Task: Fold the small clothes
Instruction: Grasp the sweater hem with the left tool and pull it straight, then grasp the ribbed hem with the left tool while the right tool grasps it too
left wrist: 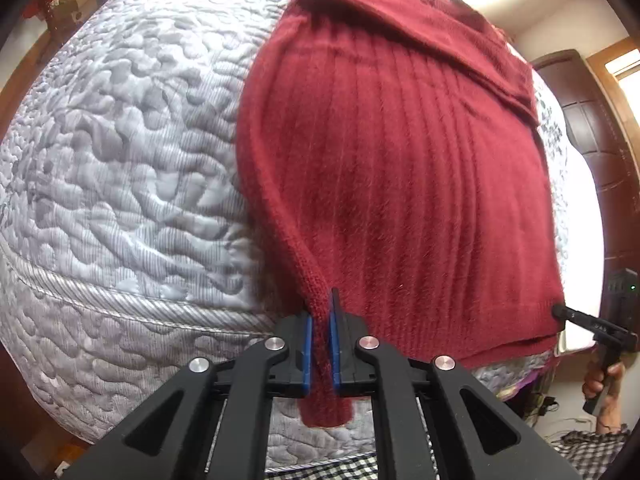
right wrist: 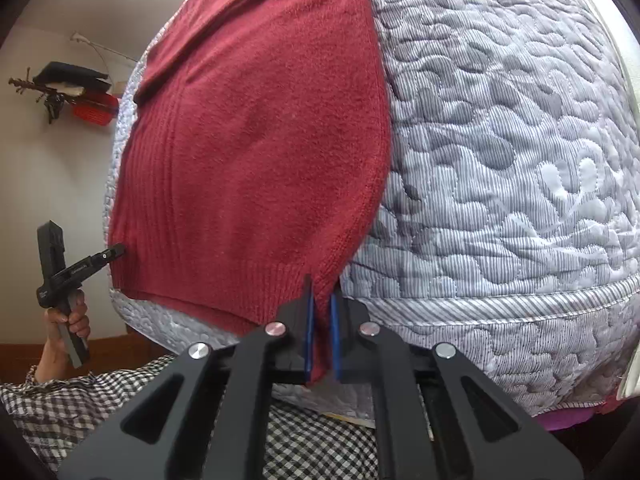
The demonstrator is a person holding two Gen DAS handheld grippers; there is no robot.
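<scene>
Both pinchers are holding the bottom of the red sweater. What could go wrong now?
1. The left gripper and right gripper each pinch only a small bit of the red sweater at its bottom corners, so a corner might slip out when lifted.
2. The hem lies at the edge of the quilted mattress; a dropped corner could slide off.
3. The folded-in sleeve near the top might come undone if the sweater is pulled hard.

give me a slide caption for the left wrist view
Left tongs pinch the near hem corner of a red knit sweater on a quilted grey mattress; right tongs grip the opposite corner.
</scene>
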